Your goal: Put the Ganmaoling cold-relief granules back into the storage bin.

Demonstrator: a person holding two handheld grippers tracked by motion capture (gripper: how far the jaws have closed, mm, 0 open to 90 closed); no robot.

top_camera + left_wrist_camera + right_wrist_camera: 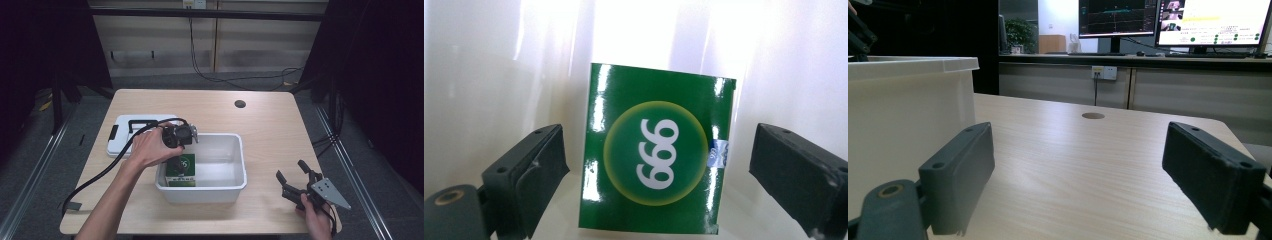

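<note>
1. The left claw (184, 136) hangs over the left end of the white tub (240, 165), pointing down into it, gripped by the left hand (150, 148).
2. In the left gripper view its jaws stand wide apart and hold nothing; the green box (655, 155) sits between them, clear of both pads, with a gap on each side.
3. The box lies directly beneath this claw on the tub floor, in the near-left corner. Its face carries a yellow-ringed circle with white digits.
4. A white lid (125, 134) with black clips lies on the table (270, 125), just left of the left claw and beside the tub.
5. The right claw (295, 180) is low at the near-right of the table, held in the right hand (317, 217), well apart from the tub.
6. Its jaws are also spread wide and empty. In the right gripper view bare tabletop lies between them, the tub wall (908, 120) rises to their left, and a round hole (1093, 116) sits ahead.
</note>
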